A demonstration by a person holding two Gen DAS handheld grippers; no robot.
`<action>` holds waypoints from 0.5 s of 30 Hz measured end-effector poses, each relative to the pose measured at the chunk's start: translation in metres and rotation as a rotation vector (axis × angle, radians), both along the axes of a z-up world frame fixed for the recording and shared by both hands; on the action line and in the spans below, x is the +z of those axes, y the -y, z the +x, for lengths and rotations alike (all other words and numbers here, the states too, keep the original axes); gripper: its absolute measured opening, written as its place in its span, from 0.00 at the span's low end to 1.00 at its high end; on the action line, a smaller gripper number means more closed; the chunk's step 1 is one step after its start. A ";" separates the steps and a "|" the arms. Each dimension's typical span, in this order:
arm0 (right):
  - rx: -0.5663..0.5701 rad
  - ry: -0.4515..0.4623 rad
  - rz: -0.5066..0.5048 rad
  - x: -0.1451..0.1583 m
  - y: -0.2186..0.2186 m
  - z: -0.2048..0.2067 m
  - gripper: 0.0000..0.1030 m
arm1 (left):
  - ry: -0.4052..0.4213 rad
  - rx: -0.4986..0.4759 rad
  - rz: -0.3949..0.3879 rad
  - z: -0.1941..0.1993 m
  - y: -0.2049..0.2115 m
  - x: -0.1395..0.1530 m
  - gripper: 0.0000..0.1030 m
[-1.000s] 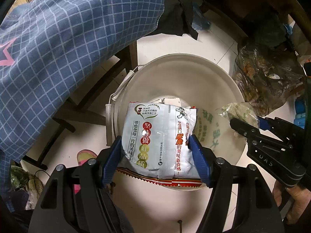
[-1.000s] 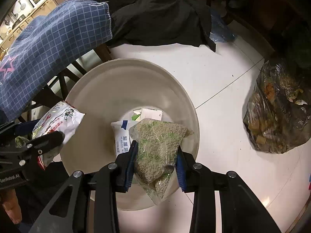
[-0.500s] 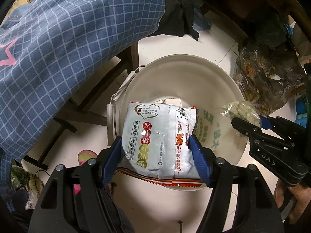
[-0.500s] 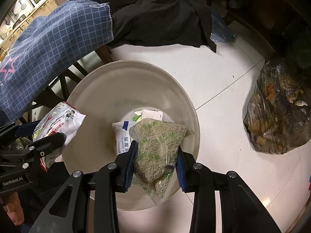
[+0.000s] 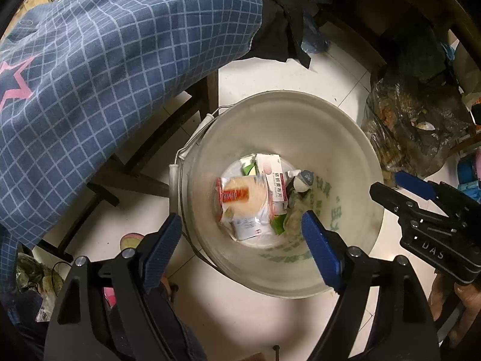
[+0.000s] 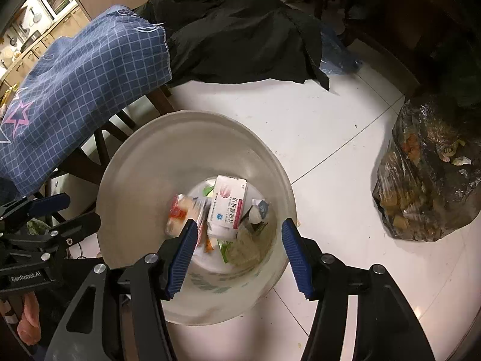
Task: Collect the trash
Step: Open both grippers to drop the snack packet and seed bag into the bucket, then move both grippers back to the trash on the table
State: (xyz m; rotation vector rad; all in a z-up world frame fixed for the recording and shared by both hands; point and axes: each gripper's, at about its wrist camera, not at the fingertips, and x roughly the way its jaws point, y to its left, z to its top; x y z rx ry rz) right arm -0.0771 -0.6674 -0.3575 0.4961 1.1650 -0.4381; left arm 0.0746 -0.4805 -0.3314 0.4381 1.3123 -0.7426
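A pale plastic bucket [image 5: 336, 132] [image 6: 168, 150] stands on the white tiled floor below both grippers. My left gripper [image 5: 240, 219] hangs over its near rim with jaws opening and nothing between them. A snack packet [image 5: 243, 198] [image 6: 180, 215], blurred, lies among the trash at the bottom. My right gripper [image 6: 239, 224] is also over the bucket, jaws opening and bare. A clear bag of green pellets [image 6: 249, 246] [image 5: 293, 213] lies below it, beside a white and pink medicine box [image 6: 227, 207] [image 5: 275, 180]. Each gripper shows in the other's view, the right gripper [image 5: 387, 182] and the left gripper [image 6: 81, 210].
A blue checked cloth [image 5: 105, 75] [image 6: 75, 90] drapes over a wooden chair left of the bucket. A black garment [image 6: 240, 39] lies behind it. A dark full rubbish bag [image 6: 427, 186] [image 5: 412, 132] sits on the floor to the right.
Both grippers have opened. The snack packet left the left jaws and the pellet bag left the right jaws; both now lie down in the bucket.
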 end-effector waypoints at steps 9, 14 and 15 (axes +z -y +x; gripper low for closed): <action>-0.001 0.000 0.001 -0.002 -0.004 -0.001 0.57 | 0.003 0.000 -0.004 0.000 0.002 0.001 0.76; 0.000 0.001 0.000 -0.003 -0.004 -0.001 0.57 | 0.005 0.003 -0.009 0.000 0.002 0.002 0.76; 0.001 0.001 0.000 -0.003 -0.004 -0.001 0.57 | 0.005 0.003 -0.010 0.000 0.002 0.002 0.76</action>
